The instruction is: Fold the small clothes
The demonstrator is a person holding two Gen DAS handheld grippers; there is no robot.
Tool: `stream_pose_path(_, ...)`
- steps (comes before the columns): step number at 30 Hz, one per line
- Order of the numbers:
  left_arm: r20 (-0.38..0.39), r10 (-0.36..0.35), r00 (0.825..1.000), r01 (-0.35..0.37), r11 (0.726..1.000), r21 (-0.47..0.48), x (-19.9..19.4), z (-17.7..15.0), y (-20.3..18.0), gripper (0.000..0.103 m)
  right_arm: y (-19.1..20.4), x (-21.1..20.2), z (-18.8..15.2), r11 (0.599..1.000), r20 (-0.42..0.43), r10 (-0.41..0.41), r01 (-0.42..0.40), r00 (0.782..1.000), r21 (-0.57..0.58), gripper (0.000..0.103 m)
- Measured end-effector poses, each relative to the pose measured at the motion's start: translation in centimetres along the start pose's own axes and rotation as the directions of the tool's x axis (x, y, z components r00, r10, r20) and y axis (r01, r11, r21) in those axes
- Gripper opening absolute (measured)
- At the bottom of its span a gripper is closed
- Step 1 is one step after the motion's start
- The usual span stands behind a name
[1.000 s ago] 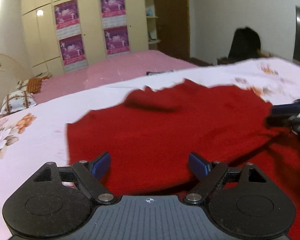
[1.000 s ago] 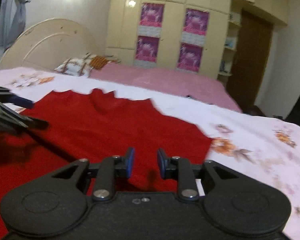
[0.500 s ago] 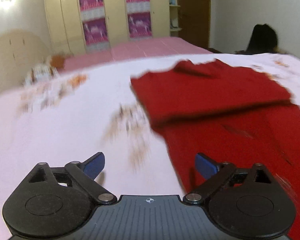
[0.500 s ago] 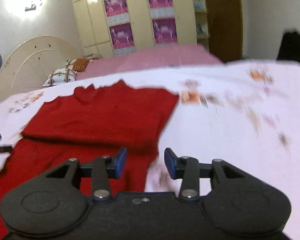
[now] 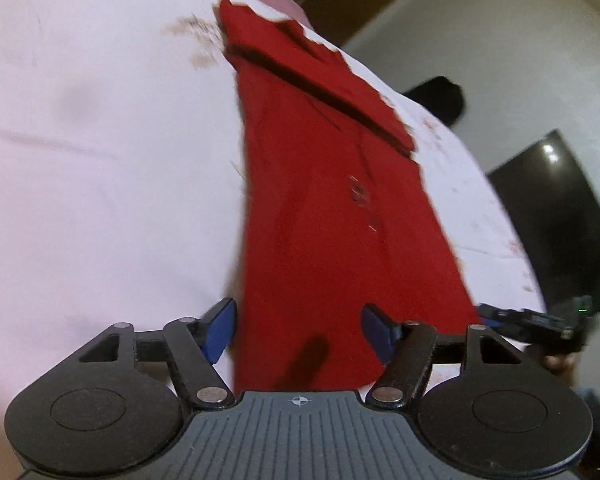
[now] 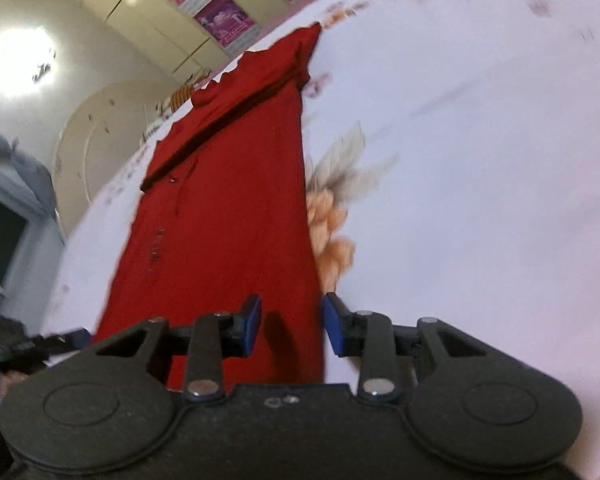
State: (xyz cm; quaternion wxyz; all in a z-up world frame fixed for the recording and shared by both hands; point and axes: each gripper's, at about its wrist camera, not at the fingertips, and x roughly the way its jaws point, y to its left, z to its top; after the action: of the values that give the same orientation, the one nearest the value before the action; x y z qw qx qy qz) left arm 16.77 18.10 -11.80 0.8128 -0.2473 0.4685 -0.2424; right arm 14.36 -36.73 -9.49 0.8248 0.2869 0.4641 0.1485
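Bedroom. Bed (image 6: 480, 140) covered by white sheet with faded floral print; peach-coloured flower (image 6: 332, 236) clearest in right wrist view. Curved cream headboard (image 6: 96, 136) at far end, patterned pillow (image 6: 180, 94) beside it, blurred. Tall cream wardrobe (image 6: 148, 20) carrying purple posters (image 6: 224, 18). Bright wall lamp (image 6: 18, 60) glaring on pale wall. Left wrist view: brown door (image 5: 364, 4), white wall (image 5: 500, 40), dark glossy panel (image 5: 560, 200), black shape (image 5: 436, 98) behind bed, unidentifiable.
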Motion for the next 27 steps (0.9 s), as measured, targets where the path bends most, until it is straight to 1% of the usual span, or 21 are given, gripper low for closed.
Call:
stream_pose_path(1, 0.010, -0.011, 1.000, 0.011, 1.000, -0.005, 0.1, -0.3, 0.0, 0.066, 0.0, 0.0, -0.3, 1.000, -0.010, 0.025, -0.025, 1.000, 0.019, 0.035)
stream_pose_path(4, 0.044, -0.067, 0.997, 0.071, 0.993, -0.093, 0.5, -0.1, 1.8, 0.065, 0.1, 0.6, -0.8, 0.996, -0.019, 0.074, -0.073, 0.997, 0.043, 0.035)
stream_pose_path(5, 0.048, -0.075, 0.996, 0.079, 0.991, -0.105, 0.6, -0.2, 2.2, 0.056, -0.2, 0.6, -0.9, 0.995, -0.014, 0.087, -0.086, 0.996, 0.056, 0.033)
stream_pose_path(6, 0.041, -0.060, 0.997, 0.064, 0.994, -0.093, 0.8, -0.2, 2.1, 0.050, -0.4, 0.7, -0.7, 0.992, -0.008, 0.102, -0.101, 0.995, 0.079, 0.032)
stream_pose_path(7, 0.033, -0.034, 0.999, 0.036, 0.997, -0.071, 0.9, -0.2, 1.9, 0.038, -0.6, 1.0, -0.5, 0.988, -0.004, 0.114, -0.113, 0.993, 0.108, 0.028)
stream_pose_path(8, 0.026, -0.020, 0.999, 0.022, 0.998, -0.065, 1.2, 0.0, 1.8, 0.031, -0.7, 1.4, -0.3, 0.985, -0.006, 0.122, -0.121, 0.992, 0.120, 0.025)
stream_pose_path(9, 0.017, -0.001, 1.000, 0.002, 0.998, -0.057, 1.3, 0.2, 1.7, 0.026, -1.0, 1.4, -0.6, 0.986, -0.011, 0.122, -0.120, 0.992, 0.111, 0.023)
stream_pose_path(10, 0.009, 0.042, 0.999, -0.042, 0.999, -0.028, 1.5, 0.3, 1.3, 0.013, -0.7, 1.5, -0.5, 0.990, -0.023, 0.112, -0.110, 0.993, 0.084, 0.020)
stream_pose_path(11, 0.001, 0.095, 0.995, -0.095, 0.995, 0.018, 1.7, 0.4, 0.7, 0.008, -0.6, 1.4, -0.8, 0.994, -0.033, 0.098, -0.096, 0.995, 0.056, 0.013)
stream_pose_path(12, 0.002, 0.111, 0.994, -0.111, 0.993, 0.048, 1.8, 0.4, 0.2, 0.006, -0.1, 1.5, -0.8, 0.997, -0.041, 0.068, -0.067, 0.997, 0.024, 0.008)
stream_pose_path(13, 0.004, 0.119, 0.993, -0.119, 0.991, 0.059, 1.6, 0.3, -0.3, 0.005, 0.4, 1.6, -0.7, 0.999, -0.048, 0.045, -0.046, 0.998, -0.007, 0.006)
stream_pose_path(14, 0.018, 0.099, 0.995, -0.100, 0.993, 0.062, 1.1, 0.1, -0.7, 0.005, 0.7, 1.5, -0.7, 0.998, -0.048, 0.044, -0.046, 0.998, -0.030, 0.005)
stream_pose_path(16, 0.084, -0.012, 0.996, 0.009, 0.999, 0.037, -0.4, -0.6, -0.8, 0.005, 1.4, 0.2, -0.6, 0.994, -0.009, 0.094, -0.094, 0.996, -0.049, 0.005)
stream_pose_path(17, 0.098, -0.022, 0.995, 0.021, 1.000, 0.017, -0.7, -0.9, -0.5, 0.005, 1.8, -0.6, -0.6, 0.992, 0.020, 0.113, -0.112, 0.993, -0.056, 0.005)
stream_pose_path(18, 0.104, 0.003, 0.995, -0.003, 1.000, -0.003, -0.8, -1.3, 0.0, 0.005, 2.0, -1.3, -0.6, 0.991, 0.046, 0.121, -0.118, 0.992, -0.060, 0.005)
stream_pose_path(19, 0.088, 0.054, 0.995, -0.054, 0.999, -0.010, -0.3, -1.6, 0.5, 0.005, 2.0, -1.7, -0.7, 0.991, 0.062, 0.116, -0.112, 0.991, -0.070, 0.005)
stream_pose_path(20, 0.071, 0.100, 0.993, -0.100, 0.995, -0.004, 0.4, -1.9, 1.1, 0.004, 1.7, -1.5, -0.8, 0.993, 0.058, 0.086, -0.081, 0.995, -0.081, 0.005)
stream_pose_path(21, 0.094, 0.071, 0.993, -0.067, 0.997, -0.040, 0.3, -2.0, 1.5, 0.004, 1.1, -0.8, -1.0, 0.996, 0.031, 0.047, -0.045, 0.998, -0.075, 0.005)
stream_pose_path(23, 0.125, 0.060, 0.990, -0.049, 0.995, -0.088, 0.1, -1.8, 1.9, 0.004, 0.2, 0.3, -1.2, 0.998, -0.014, -0.007, 0.006, 1.000, -0.056, 0.005)
stream_pose_path(25, 0.179, 0.011, 0.984, 0.016, 0.989, -0.149, -0.7, -1.9, 2.5, 0.004, 0.1, -0.4, -1.0, 0.999, 0.028, 0.039, -0.038, 0.999, -0.020, 0.005)
stream_pose_path(27, 0.231, -0.024, 0.973, 0.071, 0.978, -0.196, -1.3, -1.6, 2.9, 0.004, 0.1, -1.3, -0.5, 0.995, 0.095, 0.094, -0.095, 0.991, 0.007, 0.005)
